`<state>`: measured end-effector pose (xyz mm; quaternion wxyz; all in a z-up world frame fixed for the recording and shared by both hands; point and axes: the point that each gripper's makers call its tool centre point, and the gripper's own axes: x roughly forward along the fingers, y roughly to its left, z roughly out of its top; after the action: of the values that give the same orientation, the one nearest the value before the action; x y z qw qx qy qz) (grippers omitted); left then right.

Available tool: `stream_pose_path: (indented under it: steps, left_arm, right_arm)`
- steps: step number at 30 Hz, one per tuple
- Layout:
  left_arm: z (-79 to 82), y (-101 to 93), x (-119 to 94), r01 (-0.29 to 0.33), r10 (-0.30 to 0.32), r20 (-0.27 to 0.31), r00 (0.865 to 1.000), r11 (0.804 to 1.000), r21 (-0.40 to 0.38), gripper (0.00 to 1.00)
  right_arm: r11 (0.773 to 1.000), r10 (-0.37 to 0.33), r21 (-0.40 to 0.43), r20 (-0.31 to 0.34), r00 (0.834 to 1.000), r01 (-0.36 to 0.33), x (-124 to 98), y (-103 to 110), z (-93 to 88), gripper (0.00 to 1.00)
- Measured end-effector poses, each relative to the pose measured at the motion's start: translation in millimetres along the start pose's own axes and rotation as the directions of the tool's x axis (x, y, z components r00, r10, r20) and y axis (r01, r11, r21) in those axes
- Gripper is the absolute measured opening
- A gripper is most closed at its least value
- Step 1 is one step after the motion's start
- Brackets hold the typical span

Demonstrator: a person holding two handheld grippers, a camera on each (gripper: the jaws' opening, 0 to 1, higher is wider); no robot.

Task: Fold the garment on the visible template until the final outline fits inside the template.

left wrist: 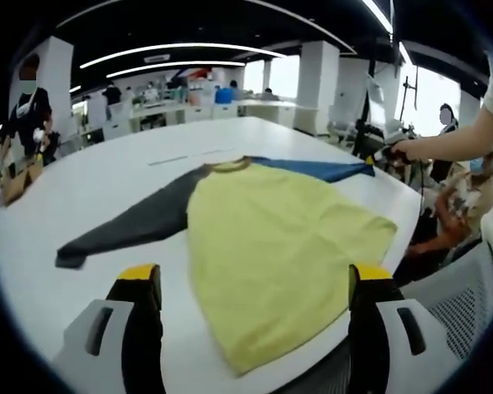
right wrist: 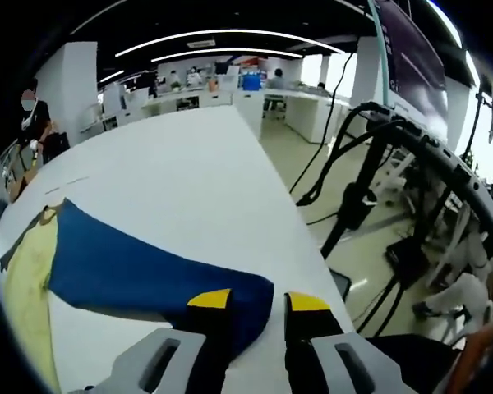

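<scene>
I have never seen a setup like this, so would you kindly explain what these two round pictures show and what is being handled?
No robot here: a person holds a two-jaw tool in each hand, and a fisheye camera rides on each, looking forward along its jaws.

The left gripper view looks across a white table. The left hand-held gripper has yellow-tipped jaws standing wide apart, holding nothing, above a shirt lying flat. The shirt has a yellow body, a dark grey sleeve stretched to one side and a blue sleeve to the other. At the far end of the blue sleeve, the person's hand brings in the other tool.

The right gripper view shows that end close up: the right hand-held gripper sits at the cuff of the blue sleeve, its jaws close together around the cuff edge. I cannot tell for sure that it is pinched.
</scene>
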<state>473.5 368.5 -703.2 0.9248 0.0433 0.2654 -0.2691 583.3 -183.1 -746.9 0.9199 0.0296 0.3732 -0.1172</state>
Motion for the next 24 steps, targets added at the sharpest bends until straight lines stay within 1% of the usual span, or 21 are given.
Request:
stream_pose_path:
  steps: [1, 2, 3, 6, 7, 8, 12, 15, 17, 21, 22, 24]
  left_arm:
    - [-0.3, 0.1, 0.1, 0.000, 0.000, -0.001, 1.000, 1.000, 0.000, 0.91]
    - [-0.2, -0.1, 0.2, 0.001, -0.001, 0.001, 1.000, 1.000, 0.000, 0.91]
    - [-0.2, -0.3, 0.4, 0.002, -0.002, 0.001, 1.000, 1.000, -0.001, 0.91]
    - [-0.4, -1.3, 1.0, 0.003, -0.003, 0.000, 1.000, 1.000, 0.000, 0.91]
    - [-0.3, -1.2, 1.1, 0.004, -0.004, 0.000, 1.000, 1.000, 0.000, 0.91]
    - [0.0, -0.9, 1.0, 0.003, -0.003, 0.001, 1.000, 1.000, 0.000, 0.91]
    - [0.3, 0.5, 0.0, 0.000, 0.000, 0.003, 1.000, 1.000, 0.004, 0.91]
    - [-1.0, 2.4, -1.3, -0.005, 0.005, 0.003, 1.000, 1.000, -0.001, 0.90]
    - [-1.7, 1.8, -1.6, -0.004, 0.004, 0.001, 1.000, 1.000, -0.001, 0.90]
    - [-1.5, -3.3, -1.5, -0.002, 0.002, -0.010, 1.000, 1.000, 0.022, 0.89]
    - [-1.0, -4.1, -1.5, 0.000, 0.000, -0.008, 1.000, 1.000, 0.022, 0.89]
    - [-0.2, -4.7, -1.1, 0.005, -0.005, -0.004, 1.000, 1.000, 0.021, 0.89]
  right_arm:
    - [1.000, 0.003, 0.005, -0.001, 1.000, -0.003, -2.3, 1.9, -1.4, 0.25]
    - [1.000, 0.008, 0.014, -0.008, 1.000, -0.008, 4.9, -3.9, -0.6, 0.27]
    - [1.000, 0.009, 0.022, -0.010, 1.000, -0.009, 4.7, -3.9, -1.5, 0.29]
    - [0.999, 0.029, 0.044, -0.016, 0.999, -0.029, 14.0, -7.3, -1.3, 0.30]
    - [0.998, 0.029, 0.048, -0.022, 0.999, -0.028, 14.3, -7.5, -2.5, 0.31]
    - [0.998, 0.029, 0.053, -0.027, 0.999, -0.028, 19.8, -11.4, -2.8, 0.31]
    - [0.996, 0.048, 0.071, -0.034, 0.998, -0.046, 27.6, -13.7, -5.9, 0.30]
    - [0.997, 0.039, 0.070, -0.042, 0.998, -0.036, 30.7, -16.5, -10.3, 0.29]
    - [0.997, 0.032, 0.075, -0.058, 0.998, -0.027, 32.7, -17.9, -16.5, 0.27]
    - [0.995, 0.027, 0.094, -0.072, 0.997, -0.020, 35.2, -18.6, -25.4, 0.24]
    - [0.996, 0.022, 0.088, -0.056, 0.998, -0.017, 34.4, -18.1, -23.3, 0.23]
    - [0.995, 0.020, 0.095, -0.061, 0.998, -0.014, 34.5, -17.8, -23.9, 0.23]
